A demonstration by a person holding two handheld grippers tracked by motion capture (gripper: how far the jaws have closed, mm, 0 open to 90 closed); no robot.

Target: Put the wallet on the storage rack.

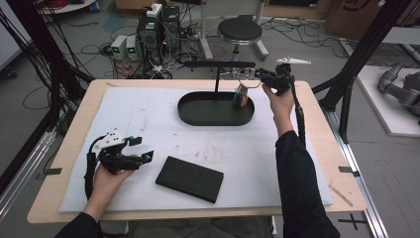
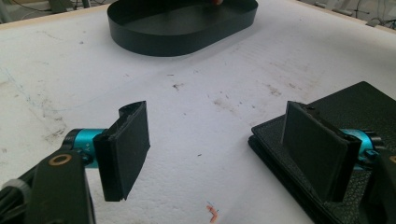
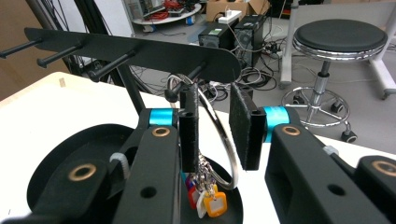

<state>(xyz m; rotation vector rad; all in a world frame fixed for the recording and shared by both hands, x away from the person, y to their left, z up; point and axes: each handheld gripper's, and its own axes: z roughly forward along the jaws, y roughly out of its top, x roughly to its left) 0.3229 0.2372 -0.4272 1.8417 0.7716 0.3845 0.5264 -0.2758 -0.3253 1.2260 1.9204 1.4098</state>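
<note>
One metal key ring (image 3: 219, 140) w/ small coloured tags (image 3: 208, 198) hangs on a peg of the black rack (image 3: 140, 51), over the oval tray (image 1: 198, 115) at the far end of the surface (image 1: 148, 129). I judge it light, stiff, slick; tags dangle & will swing, so best to take the wire loop itself. My right gripper (image 3: 214, 128) has its fingers parted a bit, ring between them, looks let go. Left gripper (image 2: 224, 154) sits wide apart, holding nothing, beside the black case (image 1: 189, 179).

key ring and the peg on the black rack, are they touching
Touching. In the right gripper view the key ring loops over the end of a peg and hangs from it, between the right gripper's parted jaws.
</note>
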